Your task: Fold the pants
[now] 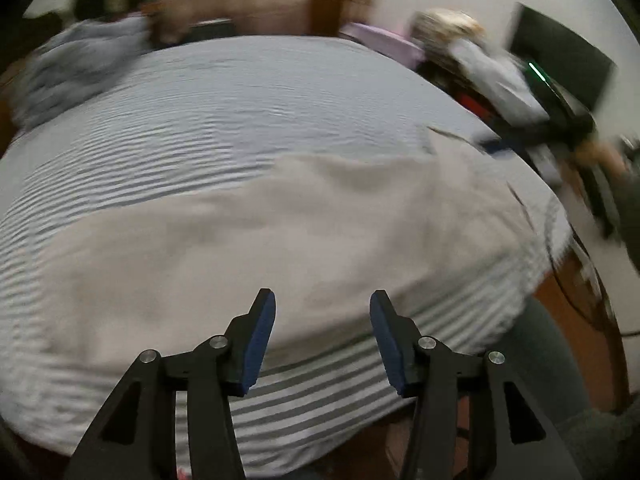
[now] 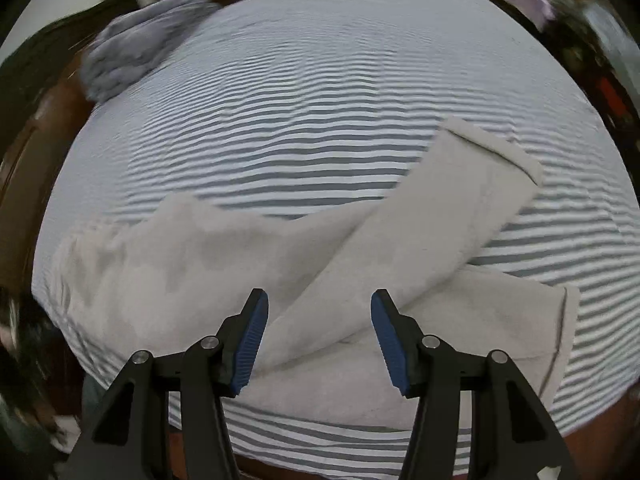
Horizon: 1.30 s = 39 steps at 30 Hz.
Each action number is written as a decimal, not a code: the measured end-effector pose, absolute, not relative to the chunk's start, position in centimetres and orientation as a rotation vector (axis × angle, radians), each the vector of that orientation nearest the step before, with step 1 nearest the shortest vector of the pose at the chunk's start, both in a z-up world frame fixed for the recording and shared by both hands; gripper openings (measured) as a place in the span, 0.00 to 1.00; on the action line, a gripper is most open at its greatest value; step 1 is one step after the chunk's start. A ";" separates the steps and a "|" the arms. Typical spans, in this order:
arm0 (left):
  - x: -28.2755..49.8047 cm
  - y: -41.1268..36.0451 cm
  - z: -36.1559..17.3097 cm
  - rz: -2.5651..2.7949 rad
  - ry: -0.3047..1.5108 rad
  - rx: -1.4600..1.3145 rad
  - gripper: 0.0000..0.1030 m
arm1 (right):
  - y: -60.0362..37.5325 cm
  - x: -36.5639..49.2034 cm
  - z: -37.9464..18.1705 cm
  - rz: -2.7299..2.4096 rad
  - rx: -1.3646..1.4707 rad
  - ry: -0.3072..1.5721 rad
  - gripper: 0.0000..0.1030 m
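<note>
Light beige pants (image 2: 280,264) lie spread on a grey-and-white striped bed (image 2: 304,92). In the right wrist view one leg crosses over the other, its hem (image 2: 492,152) pointing to the far right. My right gripper (image 2: 319,308) is open and empty, hovering above the pants near the front edge of the bed. In the left wrist view the pants (image 1: 256,248) fill the near part of the bed (image 1: 224,112). My left gripper (image 1: 322,312) is open and empty above their near edge. Both views are motion-blurred.
A crumpled grey-blue cloth (image 2: 136,56) lies at the bed's far left corner, also in the left wrist view (image 1: 76,68). A pink box (image 1: 384,40) and cluttered dark items (image 1: 536,96) stand to the right of the bed. Brown wooden floor (image 1: 576,320) shows beyond the bed's right edge.
</note>
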<state>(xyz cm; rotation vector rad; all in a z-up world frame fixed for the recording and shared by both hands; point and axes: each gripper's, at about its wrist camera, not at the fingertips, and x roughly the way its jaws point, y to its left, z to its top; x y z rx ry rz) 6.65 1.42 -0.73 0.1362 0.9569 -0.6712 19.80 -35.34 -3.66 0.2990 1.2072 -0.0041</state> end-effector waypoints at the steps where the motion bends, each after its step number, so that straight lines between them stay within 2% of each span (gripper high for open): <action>1: 6.6 -0.8 -1.5 -0.706 0.966 0.150 0.49 | -35.8 20.1 -3.6 -0.016 0.307 1.214 0.50; 6: 7.0 -8.6 -5.3 -0.790 1.023 0.109 0.49 | -38.7 22.0 -4.3 -0.064 0.374 1.273 0.49; 14: 7.6 -13.7 -9.1 -0.813 1.051 0.171 0.48 | -41.2 27.3 -6.6 -0.214 0.323 1.326 0.49; 22: 6.8 -14.1 -10.6 -0.786 1.014 0.188 0.19 | -42.0 34.4 -10.9 -0.452 0.299 1.339 0.49; 26: 7.4 -13.5 -11.1 -0.790 1.014 0.139 0.16 | -41.4 36.0 -13.5 -0.609 0.203 1.377 0.47; 27: 7.4 -13.5 -11.1 -0.788 1.013 0.137 0.16 | -41.3 36.1 -13.9 -0.637 0.175 1.382 0.44; 28: 7.3 -13.5 -11.1 -0.787 1.007 0.140 0.15 | -41.4 35.9 -14.4 -0.684 0.147 1.385 0.36; 29: 7.2 -13.6 -11.1 -0.784 1.000 0.141 0.15 | -41.5 35.6 -14.5 -0.715 0.143 1.378 0.20; 30: 7.2 -13.6 -11.1 -0.783 0.998 0.140 0.15 | -42.0 35.0 -14.6 -0.746 0.146 1.374 0.14; 32: 7.1 -13.8 -11.1 -0.779 0.993 0.137 0.15 | -42.9 34.4 -14.3 -0.733 0.179 1.362 0.07; 39: 6.8 -13.9 -10.3 -0.770 0.967 0.148 0.12 | -46.9 28.7 -7.5 -0.605 0.382 1.208 0.05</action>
